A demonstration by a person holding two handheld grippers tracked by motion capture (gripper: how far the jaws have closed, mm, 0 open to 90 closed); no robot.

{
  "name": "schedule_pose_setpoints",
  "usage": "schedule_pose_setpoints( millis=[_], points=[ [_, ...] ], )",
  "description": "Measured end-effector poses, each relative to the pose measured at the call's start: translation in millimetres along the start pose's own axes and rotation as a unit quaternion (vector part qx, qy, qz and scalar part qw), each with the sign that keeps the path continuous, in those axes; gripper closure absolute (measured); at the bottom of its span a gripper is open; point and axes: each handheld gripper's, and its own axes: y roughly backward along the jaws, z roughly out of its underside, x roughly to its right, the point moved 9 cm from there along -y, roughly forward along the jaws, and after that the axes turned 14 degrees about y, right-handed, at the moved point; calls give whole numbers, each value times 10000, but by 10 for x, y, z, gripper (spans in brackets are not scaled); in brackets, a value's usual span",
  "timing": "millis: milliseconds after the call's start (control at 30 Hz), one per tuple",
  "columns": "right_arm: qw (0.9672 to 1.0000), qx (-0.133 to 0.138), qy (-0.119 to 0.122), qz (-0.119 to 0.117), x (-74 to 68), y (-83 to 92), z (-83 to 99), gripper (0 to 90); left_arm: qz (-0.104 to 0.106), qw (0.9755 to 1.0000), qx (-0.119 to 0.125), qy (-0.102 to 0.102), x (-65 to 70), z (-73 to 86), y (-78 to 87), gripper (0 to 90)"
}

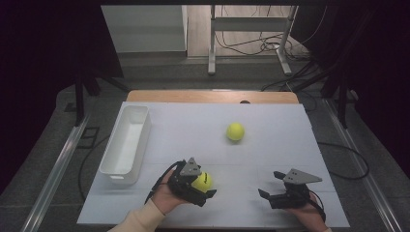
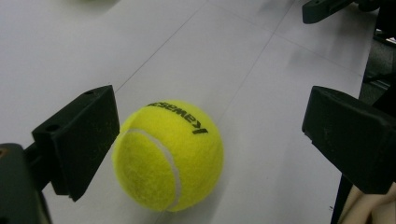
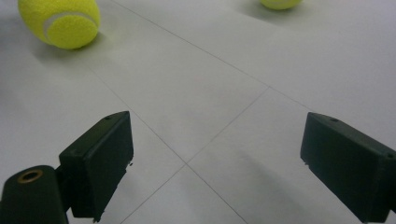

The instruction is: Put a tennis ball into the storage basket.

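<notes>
A printed yellow tennis ball [image 2: 168,156] lies on the white table [image 1: 270,145] between the wide-open jaws of the left gripper [image 1: 199,183], one jaw just touching it. The right gripper [image 1: 276,186], jaws spread, holds nothing. A second tennis ball [image 1: 235,131] sits farther off. The white bin [image 1: 126,144] at left looks empty.

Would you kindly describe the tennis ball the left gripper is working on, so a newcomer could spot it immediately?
Start at the white table and find the long white bin on its left side. Just right of the bin's near end, the left gripper has its open fingers on either side of a yellow tennis ball. Unlike the other tennis ball, lying alone mid-table, this one sits between fingers and shows black lettering.
</notes>
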Motion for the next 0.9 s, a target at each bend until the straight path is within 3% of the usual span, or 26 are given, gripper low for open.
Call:
schedule_pose_setpoints(
  millis=[333,667,900],
  points=[
    [10000,-28,22,10,1,0,5,99,-41,9996,-227,180,-99,72,-108,49],
    [10000,-44,25,4,-2,-4,9,99,-113,9991,-362,203,-151,121,-170,44],
    [10000,-54,36,-3,-5,-7,11,99,-271,9981,-498,234,-232,148,-231,32]
  ],
)
